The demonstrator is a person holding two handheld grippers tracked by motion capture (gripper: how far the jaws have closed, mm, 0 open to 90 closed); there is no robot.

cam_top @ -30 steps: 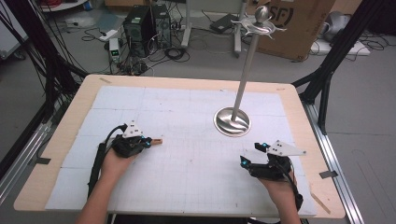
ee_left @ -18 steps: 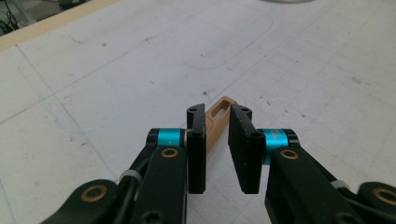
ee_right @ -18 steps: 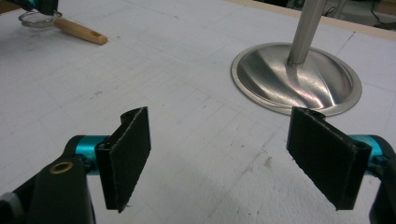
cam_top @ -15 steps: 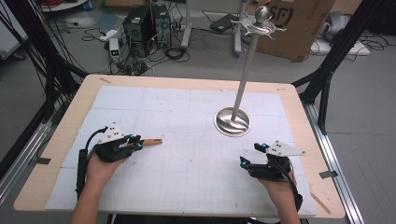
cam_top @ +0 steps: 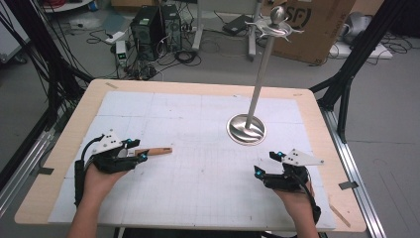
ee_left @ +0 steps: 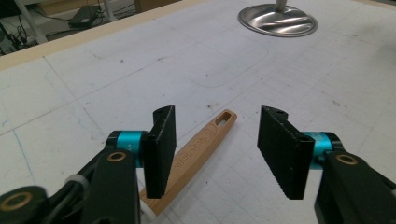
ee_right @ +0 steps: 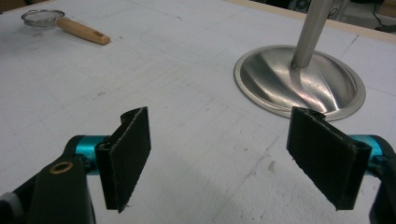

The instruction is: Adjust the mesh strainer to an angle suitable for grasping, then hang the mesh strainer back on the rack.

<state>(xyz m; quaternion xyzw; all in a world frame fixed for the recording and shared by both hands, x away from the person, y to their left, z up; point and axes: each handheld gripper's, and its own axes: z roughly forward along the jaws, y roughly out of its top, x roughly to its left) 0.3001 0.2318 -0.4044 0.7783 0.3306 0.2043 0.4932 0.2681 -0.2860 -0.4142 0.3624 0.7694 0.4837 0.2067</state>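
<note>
Even, bright overhead light; soft, short shadows on the white counter [cam_top: 198, 129]. Mild glare streaks on the steel base [ee_right: 299, 79]. High view is slightly soft and low in detail. Gripper views sharp near, backgrounds blurred toward the top edges.

Strainer [ee_right: 43, 17]: fine metal mesh, smooth pale wood handle [ee_left: 196, 154] (engraved). Stand [cam_top: 246, 129]: polished, glossy metal base and pole. Table [cam_top: 64, 148]: matt wood rim, white paper-like gridded mat [cam_top: 198, 148]. Pads [ee_left: 160, 149]: black, matt, ribbed.
</note>
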